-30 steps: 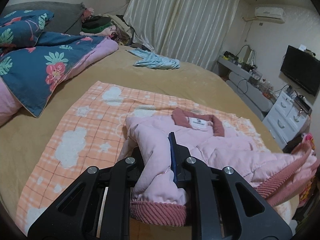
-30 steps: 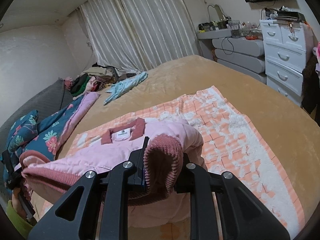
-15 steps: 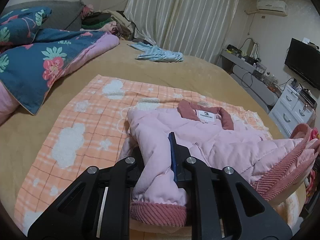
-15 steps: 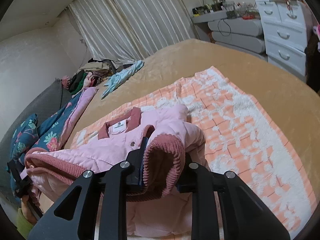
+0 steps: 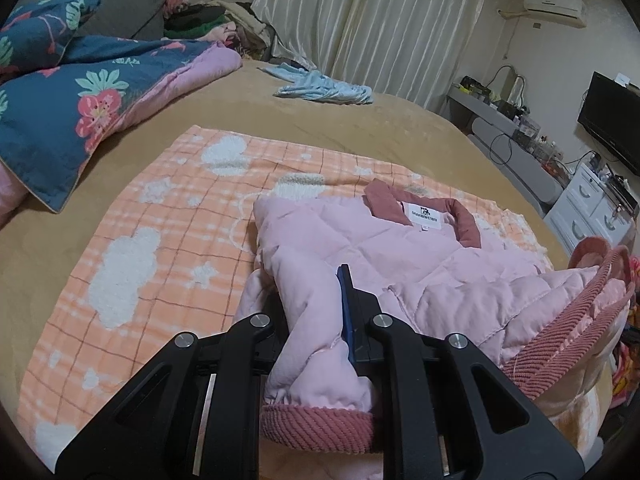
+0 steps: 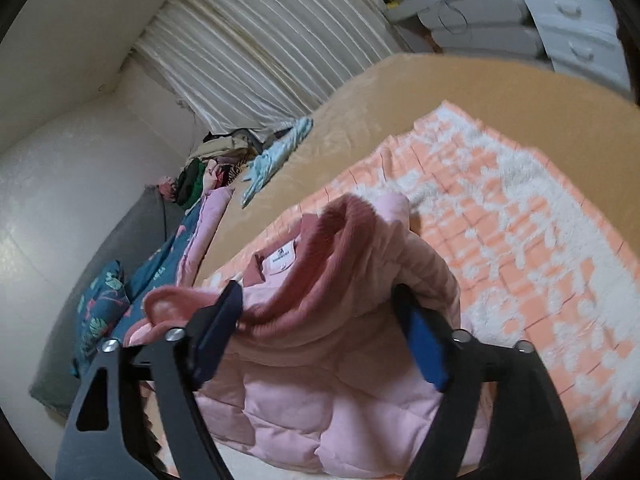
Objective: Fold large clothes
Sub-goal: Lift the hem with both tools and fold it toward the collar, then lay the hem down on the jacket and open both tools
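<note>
bed (image 5: 400, 120) | lying on it: orange plaid blanket (image 5: 168, 216) centre; floral quilt (image 5: 80, 92) left edge; light-blue garment (image 5: 324, 88) far edge

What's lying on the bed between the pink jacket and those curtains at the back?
In the left wrist view, past the pink jacket comes orange checked blanket, then bare tan bedspread with a crumpled light-blue garment before the curtains.
</note>
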`<state>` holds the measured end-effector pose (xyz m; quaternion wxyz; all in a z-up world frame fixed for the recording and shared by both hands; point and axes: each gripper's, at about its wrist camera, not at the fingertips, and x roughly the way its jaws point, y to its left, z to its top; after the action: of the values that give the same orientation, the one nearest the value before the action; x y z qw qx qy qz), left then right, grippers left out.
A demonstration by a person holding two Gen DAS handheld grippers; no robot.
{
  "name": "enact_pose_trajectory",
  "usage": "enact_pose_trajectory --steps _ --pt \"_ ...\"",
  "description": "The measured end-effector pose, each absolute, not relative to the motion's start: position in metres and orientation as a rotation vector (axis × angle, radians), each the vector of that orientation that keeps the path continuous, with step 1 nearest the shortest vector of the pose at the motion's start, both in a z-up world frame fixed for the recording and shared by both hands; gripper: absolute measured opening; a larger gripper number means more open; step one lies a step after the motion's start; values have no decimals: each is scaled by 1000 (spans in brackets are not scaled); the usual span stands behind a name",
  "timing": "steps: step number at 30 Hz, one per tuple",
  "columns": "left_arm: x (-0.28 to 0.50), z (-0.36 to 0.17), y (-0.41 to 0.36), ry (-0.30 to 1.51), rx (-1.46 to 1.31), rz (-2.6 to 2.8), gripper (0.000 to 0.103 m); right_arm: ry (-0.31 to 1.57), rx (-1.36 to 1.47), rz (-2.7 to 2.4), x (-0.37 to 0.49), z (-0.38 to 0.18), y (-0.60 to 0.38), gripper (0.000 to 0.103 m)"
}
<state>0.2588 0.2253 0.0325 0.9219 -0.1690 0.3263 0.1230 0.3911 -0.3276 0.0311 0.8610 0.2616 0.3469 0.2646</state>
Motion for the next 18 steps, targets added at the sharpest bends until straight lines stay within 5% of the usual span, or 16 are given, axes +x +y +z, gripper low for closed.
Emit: enact_pose_trajectory --steps 2,7,16,18 --pt "262 31 226 674 -351 250 9 672 509 538 380 43 -328 95" --pt "268 27 227 685 -359 248 10 559 374 537 355 61 -329 98" --pt "268 31 224 690 -361 242 17 719 150 399 357 8 -313 98" --pt "268 35 222 689 -353 235 25 739 150 404 357 -2 -312 98"
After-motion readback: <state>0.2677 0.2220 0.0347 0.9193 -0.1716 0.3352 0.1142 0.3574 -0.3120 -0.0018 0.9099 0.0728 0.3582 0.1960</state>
